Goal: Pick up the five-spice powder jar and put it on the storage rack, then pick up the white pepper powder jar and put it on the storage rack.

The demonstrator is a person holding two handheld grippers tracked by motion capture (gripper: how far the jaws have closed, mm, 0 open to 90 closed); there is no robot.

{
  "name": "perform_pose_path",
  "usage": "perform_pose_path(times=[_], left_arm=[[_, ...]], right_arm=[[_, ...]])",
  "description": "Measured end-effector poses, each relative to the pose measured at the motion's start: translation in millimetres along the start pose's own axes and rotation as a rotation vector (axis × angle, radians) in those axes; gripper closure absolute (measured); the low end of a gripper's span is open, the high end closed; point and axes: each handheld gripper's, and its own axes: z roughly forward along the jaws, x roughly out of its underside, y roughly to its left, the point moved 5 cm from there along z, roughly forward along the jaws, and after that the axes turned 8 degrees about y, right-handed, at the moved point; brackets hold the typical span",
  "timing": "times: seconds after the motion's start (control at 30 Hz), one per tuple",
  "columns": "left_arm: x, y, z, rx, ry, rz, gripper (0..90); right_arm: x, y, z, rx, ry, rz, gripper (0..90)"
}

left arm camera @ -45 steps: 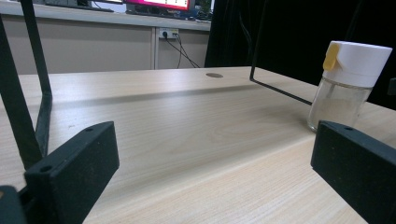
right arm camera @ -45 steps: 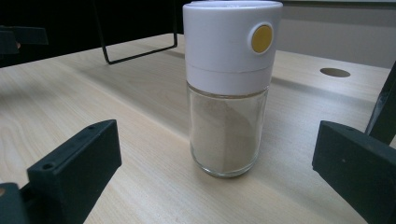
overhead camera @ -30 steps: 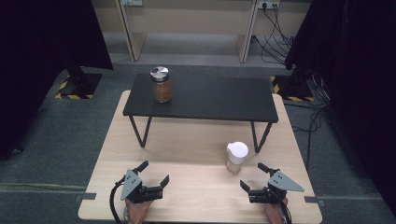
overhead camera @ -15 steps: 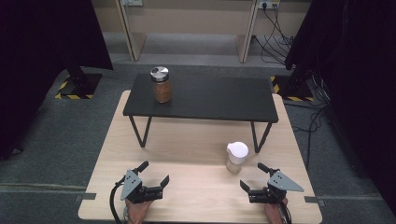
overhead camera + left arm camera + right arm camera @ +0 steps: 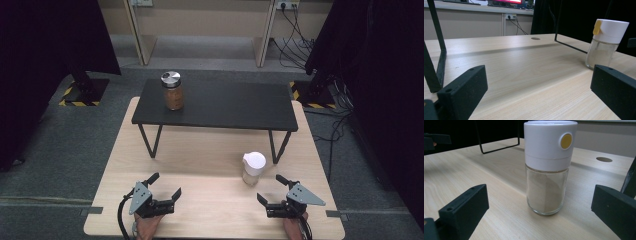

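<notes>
We hold the left gripper [image 5: 165, 187] and the right gripper [image 5: 275, 191] low over the near edge of the desk [image 5: 210, 150], both with the jaws spread wide and nothing between them. The shaker [image 5: 548, 167] stands upright on the desk just ahead of the right jaws, centred between them, and it is well apart from the left jaws, ahead and to their right. The jar [image 5: 172, 90] stands on the black shelf [image 5: 225, 105], far ahead of both jaws.

Even, soft overhead light — faint shadows, dark surrounds, near edges slightly blurred.
</notes>
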Motion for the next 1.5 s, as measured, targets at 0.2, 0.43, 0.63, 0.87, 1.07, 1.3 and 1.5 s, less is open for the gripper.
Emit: perform_pose_path(times=[0.2,0.43,0.63,0.87,1.07,1.3,1.5], left_arm=[[0.2,0.7,-0.1,0.0,-0.002,-0.006,0.1],[-0.2,0.3,0.2,0.003,0.001,0.0,0.1],[-0.4,0.2,0.3,0.004,0.004,0.004,0.1],[-0.4,0.2,0.3,0.005,0.003,0.005,0.1],[-0.5,0.2,0.5,0.007,0.003,0.006,0.1],[-0.5,0.1,0.6,0.008,0.004,0.007,0.2],[-0.6,-0.1,0.6,0.009,0.005,0.01,0.1]], right_arm=[[0.3,-0.4,-0.4,0.002,-0.002,0.004,1.2],[0.0,0.0,-0.1,0.001,0.0,-0.001,1.2],[-0.4,1.1,-0.1,0.005,0.004,-0.005,1.1],[-0.3,1.1,-0.1,0.006,0.003,-0.005,1.1],[-0.5,0.9,0.1,0.004,0.003,-0.006,1.1],[-0.4,1.1,0.1,0.004,0.002,-0.007,1.1],[0.5,1.3,-0.5,0.004,-0.009,-0.003,1.1]])
